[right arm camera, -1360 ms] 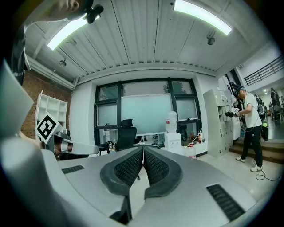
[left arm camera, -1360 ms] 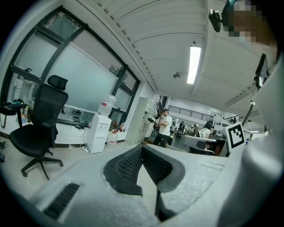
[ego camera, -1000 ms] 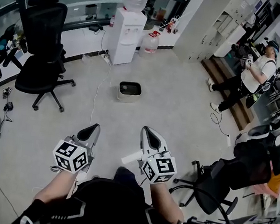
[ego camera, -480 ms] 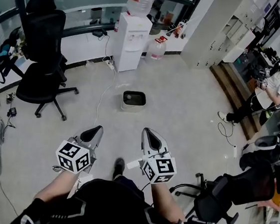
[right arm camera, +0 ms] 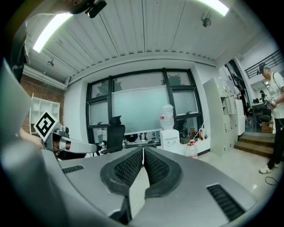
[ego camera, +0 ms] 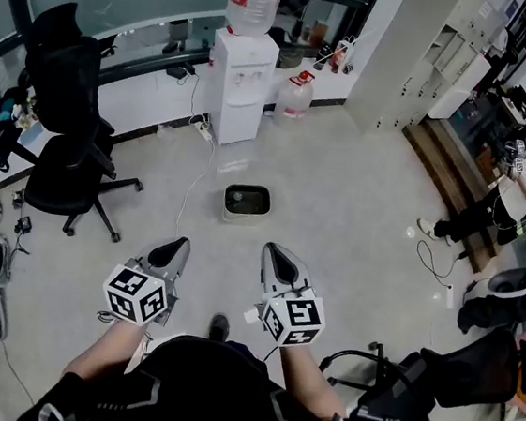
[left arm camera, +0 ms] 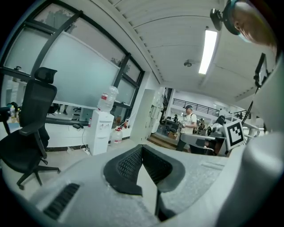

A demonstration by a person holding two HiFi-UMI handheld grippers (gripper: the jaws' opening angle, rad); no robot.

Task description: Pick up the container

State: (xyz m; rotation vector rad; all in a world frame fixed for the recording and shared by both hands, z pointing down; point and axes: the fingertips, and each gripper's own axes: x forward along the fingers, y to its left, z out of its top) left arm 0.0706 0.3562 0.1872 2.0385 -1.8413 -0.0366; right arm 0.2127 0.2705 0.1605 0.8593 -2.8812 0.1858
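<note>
A small square container (ego camera: 247, 203) with a pale rim and dark inside sits on the grey floor, ahead of both grippers in the head view. My left gripper (ego camera: 176, 246) is held at waist height, jaws shut with nothing between them. My right gripper (ego camera: 272, 251) is beside it, also shut and empty. Both point forward, roughly toward the container, well short of it. In the left gripper view the closed pads (left arm camera: 141, 164) meet, and in the right gripper view the pads (right arm camera: 143, 166) meet too. The container does not show in either gripper view.
A white water dispenser (ego camera: 237, 84) with a bottle on top stands by the window wall, a spare water bottle (ego camera: 296, 96) beside it. A black office chair (ego camera: 64, 130) is at the left, a cable (ego camera: 186, 191) crosses the floor, another chair (ego camera: 398, 390) is at lower right, a person (ego camera: 520, 192) far right.
The view has swung as the person stepped forward: the container now lies lower in the picture and closer to the grippers. Both grippers kept their pose and stayed shut.
</note>
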